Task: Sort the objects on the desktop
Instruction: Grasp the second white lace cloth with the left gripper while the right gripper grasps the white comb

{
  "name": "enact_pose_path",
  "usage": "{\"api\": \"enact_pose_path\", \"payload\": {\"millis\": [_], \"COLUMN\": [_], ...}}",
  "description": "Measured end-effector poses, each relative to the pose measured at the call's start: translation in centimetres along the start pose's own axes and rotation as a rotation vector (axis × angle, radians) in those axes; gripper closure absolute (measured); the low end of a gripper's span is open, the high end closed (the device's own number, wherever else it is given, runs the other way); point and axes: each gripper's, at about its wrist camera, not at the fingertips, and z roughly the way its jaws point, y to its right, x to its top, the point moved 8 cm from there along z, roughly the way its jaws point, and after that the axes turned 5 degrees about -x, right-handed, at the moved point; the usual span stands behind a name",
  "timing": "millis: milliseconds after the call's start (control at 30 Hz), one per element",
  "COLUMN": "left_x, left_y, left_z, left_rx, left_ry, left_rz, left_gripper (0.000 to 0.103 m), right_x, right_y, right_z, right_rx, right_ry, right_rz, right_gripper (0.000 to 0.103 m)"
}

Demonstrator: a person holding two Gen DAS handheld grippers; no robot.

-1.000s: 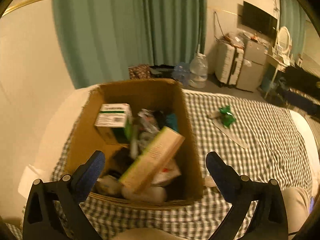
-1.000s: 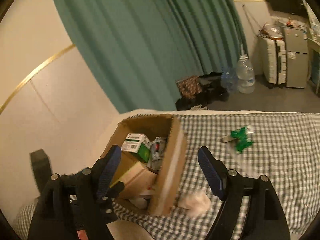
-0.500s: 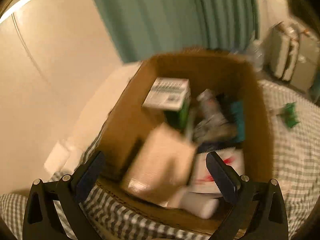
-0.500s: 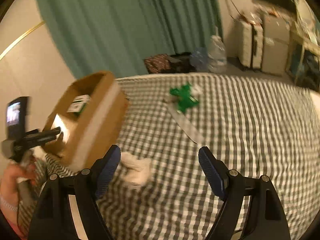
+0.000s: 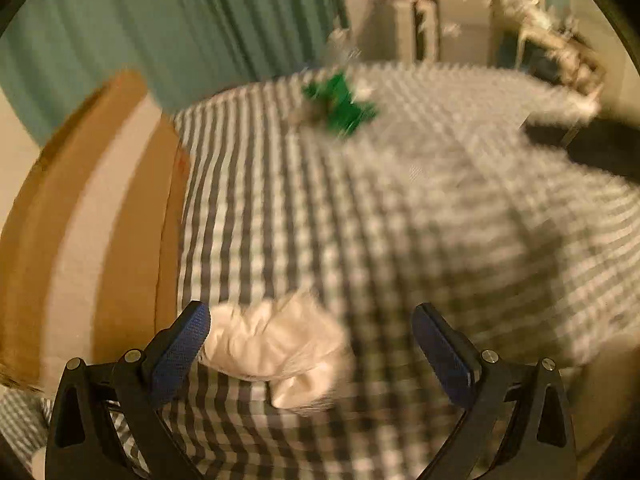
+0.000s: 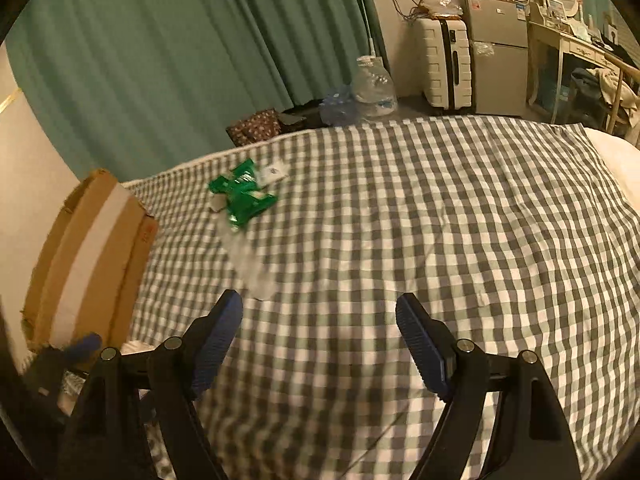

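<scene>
— What are we seeing of the things to sort?

— We are seeing a crumpled white tissue (image 5: 276,350) lying on the checkered cloth (image 6: 440,220), just beside the cardboard box (image 5: 100,240). The green wrappers (image 6: 242,196) are lying farther away on the cloth, well apart from the box, with a small white packet (image 6: 274,172) touching them. A clear plastic strip (image 6: 250,264) is stretching from the wrappers toward us.

— And how are we holding the left gripper (image 5: 310,332)?

— We are holding it released, jaws wide apart, low over the cloth. The tissue is sitting between the fingers, closer to the left finger (image 5: 180,350), but nothing is gripping it. This view is blurred, so we cannot tell if that finger is touching the tissue.

— And the right gripper (image 6: 318,334)?

— It is also standing open and holding nothing, over bare cloth, with the end of the plastic strip just ahead of it.

— What is lying around?

— Behind the bed a green curtain (image 6: 160,60) is hanging. On the floor we are seeing a large water bottle (image 6: 374,88), a white suitcase (image 6: 444,64) and a small fridge (image 6: 498,56).
</scene>
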Motion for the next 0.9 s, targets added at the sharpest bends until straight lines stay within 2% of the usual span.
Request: {"api": "enact_pose_path", "payload": {"millis": [100, 167, 267, 333, 400, 433, 500, 600, 633, 667, 833, 900], "left_x": [-1.7, -2.1, -2.0, -2.0, -1.8, -1.8, -1.6, -1.2, -0.8, -0.8, -0.4, 0.2], "left_y": [-2.1, -2.6, -2.5, -2.1, -2.1, -2.2, -2.4, -2.4, -2.5, -2.6, -3.2, -3.7], "left_z": [2.4, 3.5, 4.3, 4.2, 3.6, 3.5, 3.5, 3.5, 3.3, 3.3, 2.4, 0.9], "left_rx": [-0.051, -0.096, -0.077, -0.085, -0.101, -0.107, -0.123, -0.148, -0.158, -0.166, -0.191, -0.181], "left_ry": [-0.056, -0.097, -0.087, -0.063, -0.044, -0.037, -0.022, -0.013, -0.012, -0.016, -0.013, 0.021], "left_rz": [-0.139, -0.212, -0.183, -0.165, -0.164, -0.167, -0.173, -0.17, -0.174, -0.177, -0.2, -0.2], "left_gripper": [0.001, 0.01, 0.016, 0.024, 0.041, 0.045, 0.067, 0.081, 0.082, 0.082, 0.086, 0.086], "right_x": [0.4, 0.8, 1.4, 1.7, 1.6, 1.6, 1.2, 0.7, 0.4, 0.2, -1.7, -2.4], "right_y": [-1.0, -2.6, -6.0, -8.5, -10.1, -10.6, -11.5, -11.9, -11.8, -11.6, -9.2, -8.4], "right_z": [1.2, 2.5, 5.4, 7.5, 9.5, 10.6, 13.3, 13.7, 13.4, 13.0, 9.9, 8.1], "right_rx": [0.043, 0.044, 0.061, 0.084, 0.079, 0.073, 0.076, 0.027, 0.008, 0.002, 0.037, 0.033], "right_ry": [-0.017, -0.029, -0.062, -0.077, -0.089, -0.096, -0.138, -0.099, -0.109, -0.123, -0.204, -0.219], "right_rz": [-0.032, -0.124, -0.267, -0.349, -0.405, -0.424, -0.437, -0.491, -0.507, -0.501, -0.352, -0.309], "right_gripper": [0.026, 0.031, 0.038, 0.041, 0.042, 0.045, 0.052, 0.056, 0.07, 0.074, 0.076, 0.076]}}
